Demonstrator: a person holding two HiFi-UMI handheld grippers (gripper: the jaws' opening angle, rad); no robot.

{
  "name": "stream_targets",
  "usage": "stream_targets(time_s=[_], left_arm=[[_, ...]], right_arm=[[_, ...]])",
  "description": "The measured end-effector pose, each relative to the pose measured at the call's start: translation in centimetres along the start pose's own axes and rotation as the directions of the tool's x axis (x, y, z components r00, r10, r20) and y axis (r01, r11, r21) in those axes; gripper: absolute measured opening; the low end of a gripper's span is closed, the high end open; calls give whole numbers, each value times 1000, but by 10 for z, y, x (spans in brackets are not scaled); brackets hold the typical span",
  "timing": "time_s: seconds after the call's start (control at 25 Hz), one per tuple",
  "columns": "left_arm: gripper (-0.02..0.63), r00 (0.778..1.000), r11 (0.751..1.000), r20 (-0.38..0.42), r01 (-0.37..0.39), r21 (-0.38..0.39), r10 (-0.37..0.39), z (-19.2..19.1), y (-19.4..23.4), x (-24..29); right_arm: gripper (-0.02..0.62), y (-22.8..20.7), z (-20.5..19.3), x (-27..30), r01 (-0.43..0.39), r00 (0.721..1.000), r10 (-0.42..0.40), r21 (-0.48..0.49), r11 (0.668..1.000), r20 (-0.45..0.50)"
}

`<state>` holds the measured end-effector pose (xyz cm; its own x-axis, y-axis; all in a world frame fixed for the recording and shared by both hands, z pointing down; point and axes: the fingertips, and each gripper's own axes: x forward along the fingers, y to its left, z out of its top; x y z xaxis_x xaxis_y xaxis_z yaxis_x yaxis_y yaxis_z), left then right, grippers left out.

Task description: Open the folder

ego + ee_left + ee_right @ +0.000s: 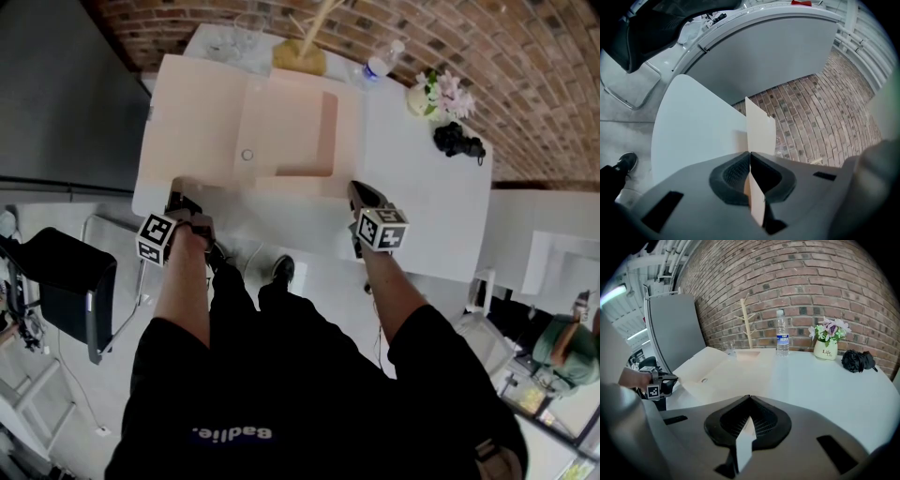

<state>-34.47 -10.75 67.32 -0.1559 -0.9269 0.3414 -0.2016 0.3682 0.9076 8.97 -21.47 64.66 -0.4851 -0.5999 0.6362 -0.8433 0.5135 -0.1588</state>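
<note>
Folder (pixel 281 131) lies spread on the white surface (pixel 422 206), straight ahead of both hands. Its long axis runs left to right along the near edge, and its pocket faces up. The left tongs (pixel 178 202) sit at its near left corner, and in the left gripper view the left tongs (pixel 750 154) are pressed together on the thin cream edge of the folder (pixel 759 126), seen on edge between the pads. The right tongs (pixel 361 192) sit at the near right corner. In the right gripper view the right tongs (pixel 749 399) are likewise closed, with a pale sliver of sheet pinched between them, most likely the same folder (pixel 717 371), which stretches away ahead and to the left. The left flap (pixel 693 364) looks slightly raised at its outer end, so the opening seems nearly done. The left hand is the one placed to lay that flap flat, outward toward the surface's left edge, where nothing stands in the way. Beyond the folder, against the brick wall (pixel 469 37), stand some glasses (pixel 246 33), a wooden stand (pixel 305 47), a water bottle (pixel 382 62), a flower vase (pixel 427 94) and a black bundle (pixel 457 141), all well apart from both tongs. A chair (pixel 66 281) stands on the floor at the left.
</note>
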Motion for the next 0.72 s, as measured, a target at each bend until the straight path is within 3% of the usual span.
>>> stream_targets(time_s=[0.36, 0.72], left_arm=[[6, 1000, 999, -24, 21, 48, -19, 0, -8, -3], [16, 990, 977, -83, 130, 169, -117, -8, -51, -17]], right_arm=[[29, 0, -1, 1, 5, 1000, -5, -9, 1000, -12], [29, 3, -2, 2, -15, 999, 12, -57, 998, -53]])
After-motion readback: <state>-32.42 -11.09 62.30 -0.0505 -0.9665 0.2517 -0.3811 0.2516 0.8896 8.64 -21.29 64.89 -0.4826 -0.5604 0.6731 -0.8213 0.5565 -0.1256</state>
